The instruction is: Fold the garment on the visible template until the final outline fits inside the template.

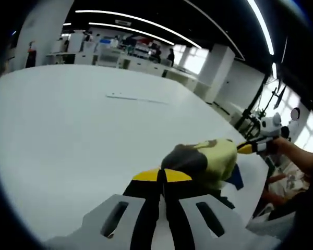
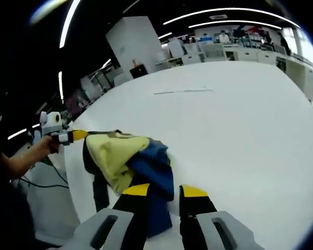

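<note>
- Left gripper view: the left gripper (image 1: 163, 176) has its yellow-tipped jaws pressed together, with no gap between them. Whether any cloth is caught between them, I cannot tell; the garment (image 1: 206, 159) bunches up right at the tips.
- The garment is a crumpled heap of pale yellow, dark grey and blue cloth, lying on the white table (image 1: 78, 130) near its edge.
- Past the heap, on the right of this view, the right gripper (image 1: 249, 148) comes in, held by a person's hand (image 1: 288, 147); its yellow tip meets the garment's edge.
- A thin line (image 1: 136, 98) runs across the table farther off, well apart from the garment.
- Right gripper view: the right gripper (image 2: 163, 191) has its jaws parted, with a clear gap and bare table showing between the tips. The left jaw lies against the blue part of the garment (image 2: 126, 161); nothing is clamped.
- Here the garment lies bunched, yellow on top, blue beneath, with a dark strip trailing along the table (image 2: 240, 125) edge.
- At the left, the left gripper (image 2: 75, 136) touches the yellow cloth, a hand (image 2: 40, 148) behind it.
- The same thin line (image 2: 183, 91) shows farther up the table.
- Behind, desks and ceiling light strips.
</note>
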The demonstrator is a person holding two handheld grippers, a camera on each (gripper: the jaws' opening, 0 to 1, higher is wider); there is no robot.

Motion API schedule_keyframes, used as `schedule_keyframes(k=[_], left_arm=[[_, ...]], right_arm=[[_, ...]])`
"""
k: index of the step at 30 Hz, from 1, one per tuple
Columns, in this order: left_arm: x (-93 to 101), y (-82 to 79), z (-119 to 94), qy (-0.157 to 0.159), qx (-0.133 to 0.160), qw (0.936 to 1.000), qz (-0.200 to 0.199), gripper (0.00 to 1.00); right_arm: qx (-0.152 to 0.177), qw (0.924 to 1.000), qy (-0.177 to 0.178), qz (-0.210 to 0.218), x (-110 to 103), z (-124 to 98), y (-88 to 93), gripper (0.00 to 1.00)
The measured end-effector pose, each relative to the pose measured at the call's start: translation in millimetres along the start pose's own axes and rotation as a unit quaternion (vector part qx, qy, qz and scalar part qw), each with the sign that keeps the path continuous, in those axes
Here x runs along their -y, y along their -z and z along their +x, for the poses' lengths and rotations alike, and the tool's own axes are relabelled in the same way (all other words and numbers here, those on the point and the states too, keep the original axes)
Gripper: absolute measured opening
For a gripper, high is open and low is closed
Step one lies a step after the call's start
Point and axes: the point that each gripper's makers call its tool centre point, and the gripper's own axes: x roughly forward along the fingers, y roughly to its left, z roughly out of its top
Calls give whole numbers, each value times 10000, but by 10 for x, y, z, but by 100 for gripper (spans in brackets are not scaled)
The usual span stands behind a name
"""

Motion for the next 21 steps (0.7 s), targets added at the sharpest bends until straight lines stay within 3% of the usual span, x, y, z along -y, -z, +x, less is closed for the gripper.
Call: schedule_keyframes(k=[12, 18, 21], left_arm=[[-11, 11, 22, -3, -48, 10000, -1, 0], [-14, -14, 43, 7, -33, 10000, 10, 0], [-4, -47, 38, 21, 31, 10000, -10, 0]], right_arm=[[73, 9995, -249, 154, 5, 237, -126, 16], [48, 9992, -345, 187, -10, 297, -140, 0], [110, 9993, -325, 165, -18, 263, -174, 0]])
